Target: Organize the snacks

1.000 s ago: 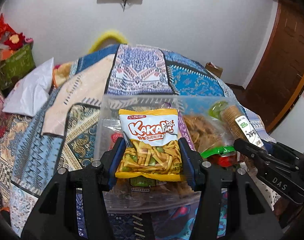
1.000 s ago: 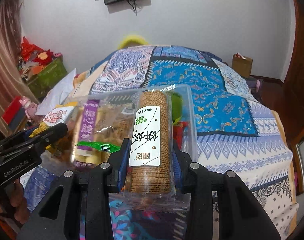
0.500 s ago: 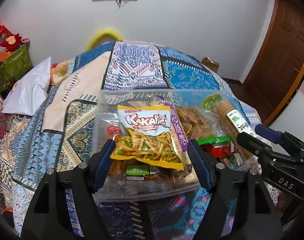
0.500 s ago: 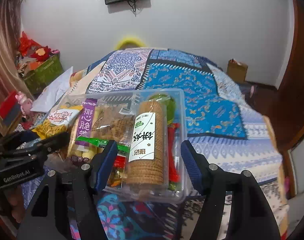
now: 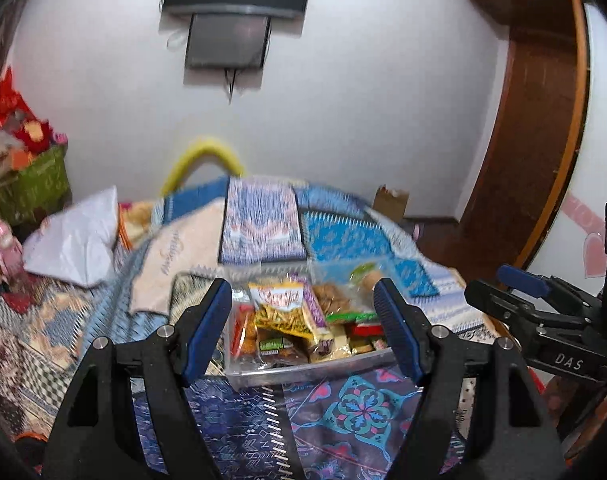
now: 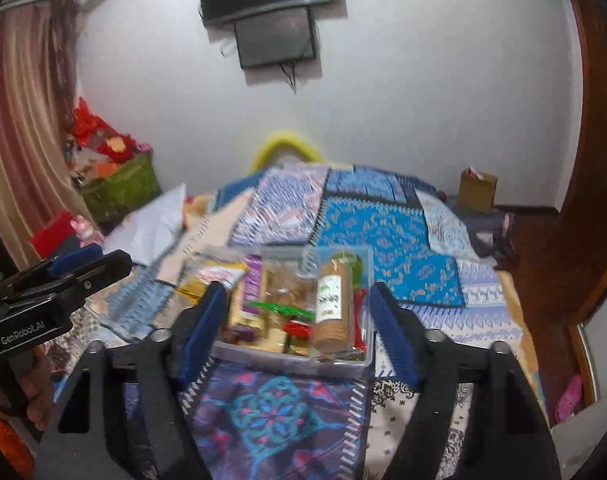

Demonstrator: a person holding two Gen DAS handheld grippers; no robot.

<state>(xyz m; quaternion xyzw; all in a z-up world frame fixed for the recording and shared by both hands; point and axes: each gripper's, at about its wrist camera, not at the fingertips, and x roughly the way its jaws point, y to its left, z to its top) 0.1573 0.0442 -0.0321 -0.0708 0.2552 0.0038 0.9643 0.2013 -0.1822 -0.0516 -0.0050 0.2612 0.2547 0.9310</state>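
Note:
A clear plastic bin [image 5: 303, 364] [image 6: 295, 360] full of snack packs sits on the patterned bedspread. A yellow chips bag [image 5: 283, 312] [image 6: 219, 276] lies on top at its left side. At the bin's right side rests a brown biscuit roll with a white label [image 6: 333, 312]. My left gripper [image 5: 301, 286] hovers open above and short of the bin, with nothing between its pads. My right gripper [image 6: 297, 288] is likewise raised and back from the bin; its jaws are opening and hold nothing. Each gripper shows at the edge of the other's view [image 5: 503, 292] [image 6: 83, 268].
The bed's patchwork quilt [image 6: 383, 224] stretches behind the bin. A white pillow [image 5: 75, 240] and a green basket of red things [image 6: 119, 184] lie at the left. A wooden door [image 5: 535, 128] stands right, a cardboard box [image 6: 477, 186] by the wall, a screen [image 6: 275, 36] above.
Both grippers opened and let go, the left of the chips bag, the right of the biscuit roll. Both items now lie in the bin, and both grippers have drawn up and back.

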